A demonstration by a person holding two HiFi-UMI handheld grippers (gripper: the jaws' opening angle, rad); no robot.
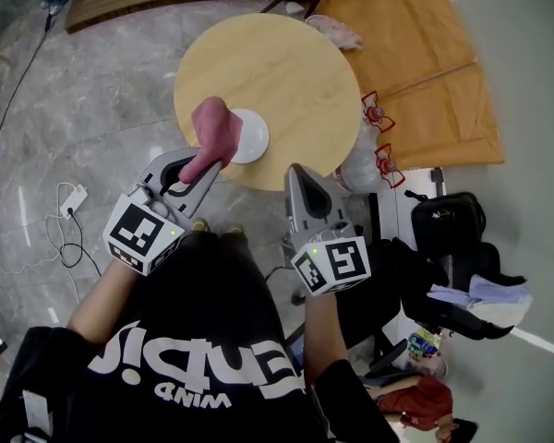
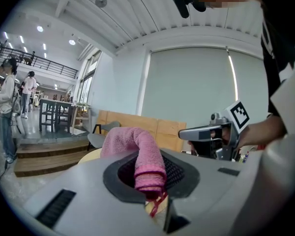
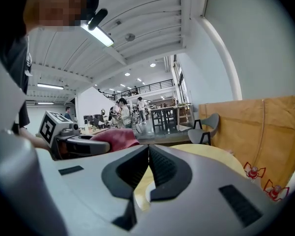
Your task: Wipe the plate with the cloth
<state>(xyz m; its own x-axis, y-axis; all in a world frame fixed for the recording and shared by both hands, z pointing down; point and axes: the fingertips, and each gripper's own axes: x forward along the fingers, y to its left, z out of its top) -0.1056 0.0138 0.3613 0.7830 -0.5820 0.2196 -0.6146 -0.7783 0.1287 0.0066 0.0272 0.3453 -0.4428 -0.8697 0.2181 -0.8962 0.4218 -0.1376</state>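
A white plate (image 1: 247,137) lies near the front edge of the round wooden table (image 1: 286,72). My left gripper (image 1: 201,162) is shut on a pink cloth (image 1: 212,129), whose free end stands up over the plate's left rim. In the left gripper view the cloth (image 2: 140,154) is pinched between the jaws of the left gripper (image 2: 149,180) and curls upward. My right gripper (image 1: 296,175) hovers at the table's front edge, right of the plate, shut and empty. In the right gripper view the right gripper (image 3: 148,150) shows closed pads (image 3: 163,167) over the table (image 3: 206,154).
Orange-brown panels (image 1: 415,53) lie on the floor right of the table. A light pink bundle (image 1: 334,31) sits at the table's far edge. A black bag (image 1: 448,220) and clutter are at the right. A white power strip (image 1: 74,198) with cables lies on the floor at left.
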